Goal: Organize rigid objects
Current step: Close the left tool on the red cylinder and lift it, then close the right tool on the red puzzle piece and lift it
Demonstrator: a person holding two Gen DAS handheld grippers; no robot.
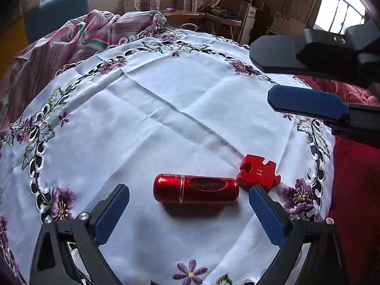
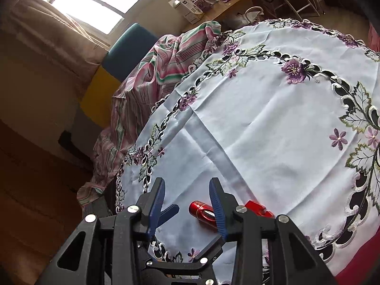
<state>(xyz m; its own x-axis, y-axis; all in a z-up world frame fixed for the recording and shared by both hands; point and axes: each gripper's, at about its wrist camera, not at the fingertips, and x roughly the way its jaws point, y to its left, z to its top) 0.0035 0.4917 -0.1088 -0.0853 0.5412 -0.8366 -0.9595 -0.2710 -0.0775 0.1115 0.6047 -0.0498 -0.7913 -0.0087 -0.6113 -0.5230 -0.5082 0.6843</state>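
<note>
Left wrist view: left gripper (image 1: 188, 196) spread wide, blue pads at 7 and 5 o'clock, nothing pressed between them. Red metal cylinder (image 1: 195, 188) lying on its side on the white embroidered tablecloth (image 1: 142, 123), set crosswise in the gap between the pads, touching neither. Red puzzle-shaped block (image 1: 258, 173) (marked 11) just beside the cylinder's right end, toward 4 o'clock, close to the right-hand pad tip. Right gripper (image 1: 258, 76) reaching in at 2 o'clock, above the cloth, empty, jaws a modest way apart. Striped pink and green fabric (image 1: 99, 30) bunched at 11 o'clock past the cloth's edge; red cloth (image 1: 356, 178) at 3 o'clock.

Right wrist view: right gripper (image 2: 187, 184) narrowed but not closed, 2 blue pads upright near 6 o'clock, nothing gripped. Cylinder (image 2: 201, 211) lying beyond the pads, partly hidden behind the right-hand one. Block (image 2: 257, 207) peeking out at 5 o'clock, mostly covered by the gripper's frame. Tip of the left gripper's blue finger (image 2: 169, 210) showing beyond the left-hand pad. Tablecloth (image 2: 273, 123) filling 12 to 4 o'clock; striped fabric (image 2: 152, 71) at 10 o'clock.
</note>
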